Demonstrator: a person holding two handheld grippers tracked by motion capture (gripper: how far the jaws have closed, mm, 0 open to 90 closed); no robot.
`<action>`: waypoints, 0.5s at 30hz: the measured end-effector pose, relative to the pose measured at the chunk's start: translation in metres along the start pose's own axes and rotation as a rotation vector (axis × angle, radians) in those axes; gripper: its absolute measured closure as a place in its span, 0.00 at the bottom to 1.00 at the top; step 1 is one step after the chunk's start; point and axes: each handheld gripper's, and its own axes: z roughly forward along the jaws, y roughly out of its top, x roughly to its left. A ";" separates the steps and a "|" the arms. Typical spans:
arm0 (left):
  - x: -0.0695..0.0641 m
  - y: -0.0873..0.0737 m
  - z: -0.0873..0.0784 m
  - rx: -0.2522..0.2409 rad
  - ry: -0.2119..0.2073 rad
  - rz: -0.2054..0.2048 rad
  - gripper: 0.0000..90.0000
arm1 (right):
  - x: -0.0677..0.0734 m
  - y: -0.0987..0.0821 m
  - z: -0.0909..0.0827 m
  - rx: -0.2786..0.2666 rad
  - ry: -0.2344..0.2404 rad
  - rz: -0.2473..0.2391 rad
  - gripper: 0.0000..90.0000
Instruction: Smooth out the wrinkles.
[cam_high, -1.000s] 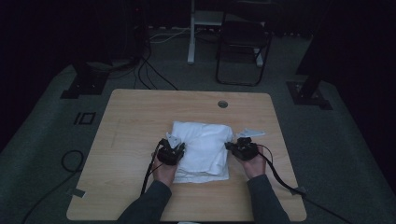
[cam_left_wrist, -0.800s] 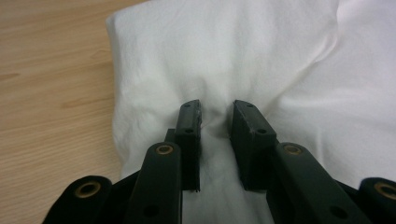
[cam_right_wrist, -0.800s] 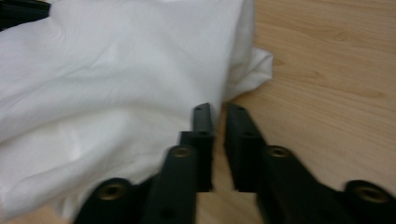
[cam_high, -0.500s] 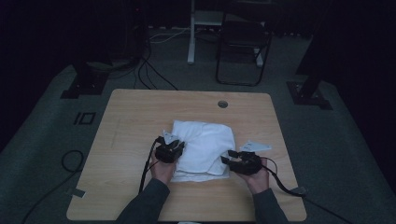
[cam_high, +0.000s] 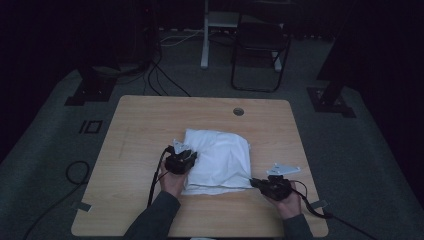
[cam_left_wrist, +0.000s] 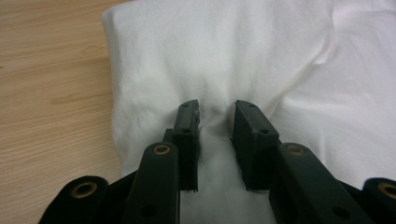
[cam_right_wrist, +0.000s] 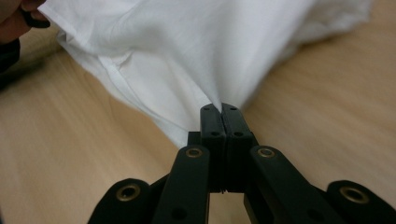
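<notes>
A white cloth (cam_high: 220, 157) lies rumpled on the wooden table (cam_high: 145, 120). My left gripper (cam_high: 189, 156) rests on the cloth's left edge. In the left gripper view its jaws (cam_left_wrist: 215, 112) stand a little apart, with a low ridge of the cloth (cam_left_wrist: 233, 56) between them. My right gripper (cam_high: 252, 182) is at the cloth's near right corner. Its jaws have just closed, and in the right gripper view they (cam_right_wrist: 221, 108) are shut tight on a pinch of the cloth (cam_right_wrist: 187, 46), which stretches up from them.
A round cable hole (cam_high: 238, 111) sits near the table's far edge. Beyond the table stand a dark chair (cam_high: 260, 55) and a white post (cam_high: 205, 35). Cables (cam_high: 165, 82) run across the floor. The person's left hand (cam_right_wrist: 14, 23) shows at the top left of the right gripper view.
My right gripper has moved from the cloth's right side towards the person and the near right corner, and it now holds the cloth there. The left gripper has stayed put.
</notes>
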 end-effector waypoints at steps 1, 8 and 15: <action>0.000 0.000 0.000 0.000 -0.007 -0.002 0.79 | -0.003 -0.005 -0.004 0.001 0.001 0.010 0.99; 0.007 0.004 -0.014 -0.044 -0.072 -0.043 0.69 | -0.002 0.002 -0.011 -0.080 -0.027 0.015 0.61; 0.009 0.003 -0.044 -0.101 -0.116 -0.012 0.62 | 0.016 0.034 0.004 -0.159 -0.024 -0.035 0.53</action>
